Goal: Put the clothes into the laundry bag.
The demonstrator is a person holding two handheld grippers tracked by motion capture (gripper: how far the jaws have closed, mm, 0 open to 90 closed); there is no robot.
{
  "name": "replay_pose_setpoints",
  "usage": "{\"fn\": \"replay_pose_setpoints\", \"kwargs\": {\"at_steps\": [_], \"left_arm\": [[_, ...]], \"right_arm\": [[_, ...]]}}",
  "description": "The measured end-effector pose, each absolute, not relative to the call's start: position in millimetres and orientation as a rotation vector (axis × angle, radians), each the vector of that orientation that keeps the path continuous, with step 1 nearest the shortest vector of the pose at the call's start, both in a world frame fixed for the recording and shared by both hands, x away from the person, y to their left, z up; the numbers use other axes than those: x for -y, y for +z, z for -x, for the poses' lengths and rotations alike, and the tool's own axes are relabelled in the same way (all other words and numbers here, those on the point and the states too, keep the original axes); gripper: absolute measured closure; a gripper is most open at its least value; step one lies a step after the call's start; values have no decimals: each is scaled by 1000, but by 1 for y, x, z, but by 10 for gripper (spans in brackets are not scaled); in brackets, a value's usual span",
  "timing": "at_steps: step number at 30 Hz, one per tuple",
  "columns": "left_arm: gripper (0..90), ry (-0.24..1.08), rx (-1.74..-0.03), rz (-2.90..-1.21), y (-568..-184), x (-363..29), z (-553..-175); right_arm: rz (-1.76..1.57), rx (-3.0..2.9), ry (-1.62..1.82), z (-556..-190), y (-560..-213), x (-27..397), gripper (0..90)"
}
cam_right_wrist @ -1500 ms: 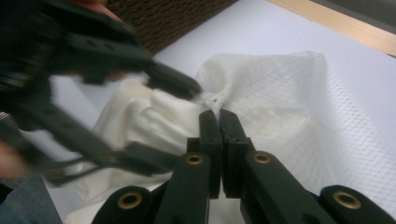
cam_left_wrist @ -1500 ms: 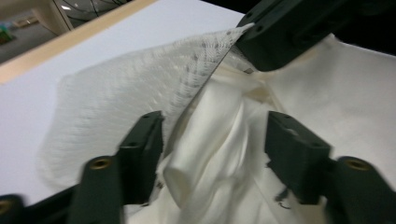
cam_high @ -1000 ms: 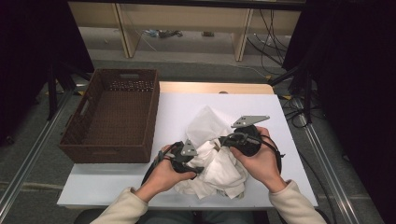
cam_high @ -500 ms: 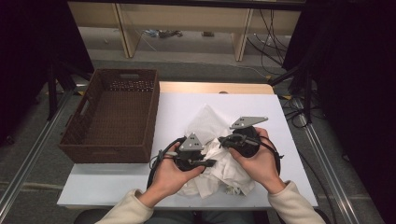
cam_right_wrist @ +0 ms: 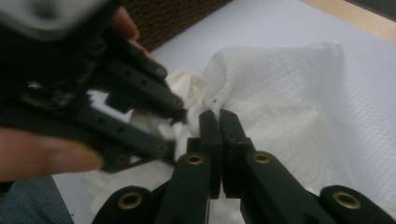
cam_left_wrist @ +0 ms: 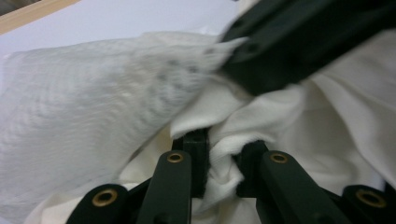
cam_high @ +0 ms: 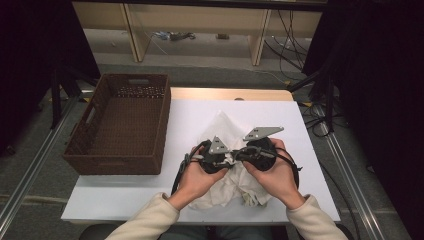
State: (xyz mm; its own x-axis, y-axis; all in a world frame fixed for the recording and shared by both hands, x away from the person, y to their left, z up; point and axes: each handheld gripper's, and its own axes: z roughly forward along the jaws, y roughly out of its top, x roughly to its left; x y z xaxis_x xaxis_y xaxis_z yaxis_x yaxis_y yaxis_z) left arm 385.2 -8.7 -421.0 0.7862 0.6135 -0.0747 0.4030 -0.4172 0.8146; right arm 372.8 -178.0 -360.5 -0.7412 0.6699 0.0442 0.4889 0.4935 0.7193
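A white mesh bag (cam_high: 220,128) lies on the white table (cam_high: 186,116), and a crumpled white cloth (cam_high: 227,189) spills from its near end. My left gripper (cam_high: 230,159) has just been closing, and its pads now pinch a fold of the white cloth (cam_left_wrist: 223,173). In its own view the left gripper (cam_left_wrist: 224,150) has that fold bulging between the jaws. My right gripper (cam_high: 241,154) faces it, almost tip to tip. Its jaws (cam_right_wrist: 218,117) stand shut on the mesh bag's edge (cam_right_wrist: 280,93). The right gripper's black fingers (cam_left_wrist: 299,42) hold that mesh edge up.
A brown wicker basket (cam_high: 120,125) stands open and empty at the table's left. Both hands and cream sleeves come in over the near edge. A wooden strip (cam_high: 230,93) runs along the table's far edge, with shelving and cables on the floor behind.
The left gripper has moved up and to the right toward the right gripper and closed on a fold of the cloth. The right gripper has stayed where it was.
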Motion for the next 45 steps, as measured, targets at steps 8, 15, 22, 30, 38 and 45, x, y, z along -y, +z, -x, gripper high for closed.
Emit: {"fn": "replay_pose_setpoints", "kwargs": {"at_steps": [8, 15, 22, 30, 38, 45], "left_arm": [[378, 324, -689, -2115, -405, -4, -372], [210, 308, -662, -2162, -399, -30, -344], [281, 344, -671, -2303, -453, -26, -360], [708, 346, -658, -2350, -456, -13, -365], [745, 222, -689, -2130, -412, -23, -354], [750, 263, -637, -2021, -381, -19, -340]], "right_arm": [[-994, -2473, 1103, -377, -360, 185, 900], [-1046, -2473, 1091, -377, -358, 186, 900], [-995, -2468, 1106, -379, -361, 183, 900], [-988, -2496, 1078, -378, -363, 182, 900], [-1028, -2445, 1093, -377, -360, 184, 900], [-995, -2442, 1110, -375, -355, 185, 900]]}}
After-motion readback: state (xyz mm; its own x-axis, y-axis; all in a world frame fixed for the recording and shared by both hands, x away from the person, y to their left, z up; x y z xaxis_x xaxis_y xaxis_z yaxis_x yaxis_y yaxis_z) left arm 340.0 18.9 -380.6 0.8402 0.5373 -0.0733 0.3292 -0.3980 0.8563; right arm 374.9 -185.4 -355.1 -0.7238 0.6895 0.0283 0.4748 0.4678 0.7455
